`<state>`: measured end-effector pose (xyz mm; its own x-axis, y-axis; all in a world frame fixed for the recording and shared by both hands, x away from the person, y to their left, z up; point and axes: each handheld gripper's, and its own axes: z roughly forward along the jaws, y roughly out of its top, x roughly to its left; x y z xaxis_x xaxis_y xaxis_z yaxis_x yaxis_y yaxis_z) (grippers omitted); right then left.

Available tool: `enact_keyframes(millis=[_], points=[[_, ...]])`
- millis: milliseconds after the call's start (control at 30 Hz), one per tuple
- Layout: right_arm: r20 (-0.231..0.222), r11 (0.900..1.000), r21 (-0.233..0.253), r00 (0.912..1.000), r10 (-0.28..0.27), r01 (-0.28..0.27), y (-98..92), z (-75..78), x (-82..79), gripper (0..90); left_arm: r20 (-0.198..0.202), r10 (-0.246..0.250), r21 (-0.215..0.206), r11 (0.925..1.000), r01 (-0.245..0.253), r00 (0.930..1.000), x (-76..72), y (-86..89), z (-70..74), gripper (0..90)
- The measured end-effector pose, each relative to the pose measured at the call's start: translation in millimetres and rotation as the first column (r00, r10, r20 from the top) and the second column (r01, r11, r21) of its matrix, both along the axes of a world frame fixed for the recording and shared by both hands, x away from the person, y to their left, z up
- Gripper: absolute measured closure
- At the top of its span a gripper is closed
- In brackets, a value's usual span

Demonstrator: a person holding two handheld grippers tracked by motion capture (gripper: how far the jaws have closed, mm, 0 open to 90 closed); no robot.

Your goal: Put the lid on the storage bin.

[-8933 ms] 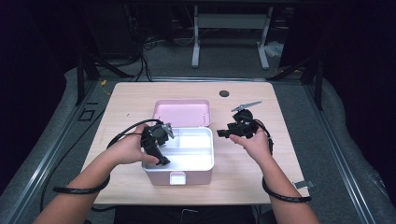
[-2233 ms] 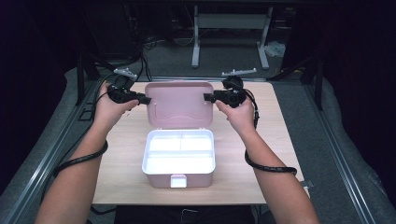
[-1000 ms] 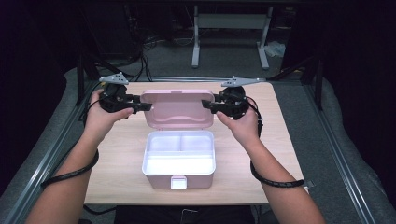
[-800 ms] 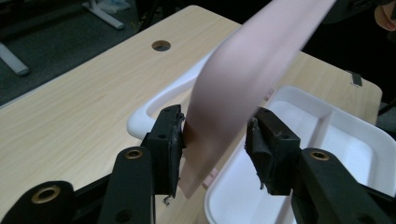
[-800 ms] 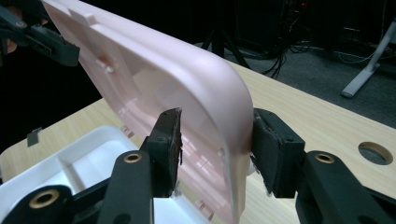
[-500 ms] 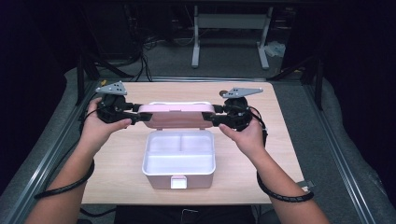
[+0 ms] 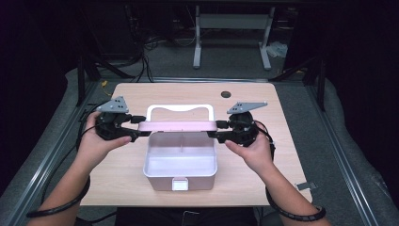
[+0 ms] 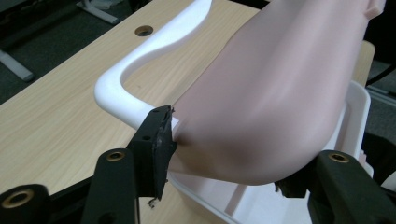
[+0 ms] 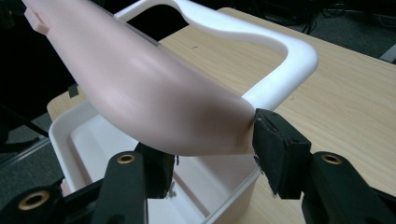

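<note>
A pink lid [image 7: 179, 125] with a white handle [image 7: 179, 108] hangs level just above the back edge of an open white box [image 7: 160, 181]. My left gripper [image 7: 137, 128] is shut on the lid's left end and my right gripper [image 7: 217, 132] on its right end. In the left gripper view, the lid [image 8: 280, 93] fills the space between the jaws of that gripper [image 8: 229, 163], with the handle [image 8: 154, 46] beyond and the box [image 8: 357, 112] below. The right gripper view has the lid [image 9: 154, 102] clamped in its gripper [image 9: 217, 163] over the box rim [image 9: 60, 140].
The box sits near the front middle of a wooden table [image 7: 263, 108], which has a cable hole [image 7: 226, 94] at the back. A small metal clip [image 7: 303, 186] lies off the table's right front corner. Grey padding surrounds the table.
Both grippers have carried the lid from the far side of the table towards me, turning it from upright to flat, and it now hovers over the box.
</note>
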<state>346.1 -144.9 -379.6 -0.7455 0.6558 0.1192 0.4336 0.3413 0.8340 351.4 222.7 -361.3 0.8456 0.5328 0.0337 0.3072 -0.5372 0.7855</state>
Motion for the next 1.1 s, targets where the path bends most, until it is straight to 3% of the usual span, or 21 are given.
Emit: enact_keyframes(millis=[67,133,233,333,533,667,967,1100], points=[[0.01,1.0,-0.014,0.9999,0.004,-0.004,0.8,-5.7,-8.5,47.7,-0.013,0.002,0.006,1.0,-0.002,0.9999,-5.1,-0.1,-5.2,39.5],[0.009,1.0,-0.019,1.0,0.003,-0.003,0.3,-10.0,-12.6,47.5,0.005,0.01,0.021,0.9997,-0.01,0.9999,-12.4,0.7,-11.2,39.4],[0.005,1.0,-0.016,1.0,0.006,-0.006,-0.7,-13.5,-15.3,47.4,-0.004,0.01,0.023,0.9997,-0.01,0.9999,-16.9,1.7,-15.9,39.4],[-0.005,1.0,-0.007,1.0,0.001,-0.001,-4.6,-19.5,-20.8,47.2,-0.01,0.005,-0.001,1.0,-0.005,0.9999,-25.8,3.7,-24.0,35.0],[-0.014,1.0,-0.014,0.9999,0.002,-0.002,-7.1,-28.1,-25.9,47.3,-0.011,-0.002,-0.03,0.9996,0.002,0.9999,-37.2,8.1,-28.3,35.2],[-0.026,1.0,-0.013,0.9997,0.004,-0.005,-10.1,-34.6,-33.1,47.5,-0.014,-0.014,-0.015,0.9998,0.013,0.9998,-46.1,9.6,-32.8,36.6],[-0.028,1.0,-0.004,0.9992,0.028,-0.028,-15.0,-40.1,-47.5,48.7,-0.026,-0.016,-0.01,0.9998,0.016,0.9995,-53.4,9.7,-43.2,37.2],[-0.034,0.999,-0.028,0.9988,0.036,-0.037,-14.2,-44.7,-52.3,48.8,-0.037,-0.019,0.004,0.9998,0.019,0.9991,-56.4,9.7,-49.7,37.0]])
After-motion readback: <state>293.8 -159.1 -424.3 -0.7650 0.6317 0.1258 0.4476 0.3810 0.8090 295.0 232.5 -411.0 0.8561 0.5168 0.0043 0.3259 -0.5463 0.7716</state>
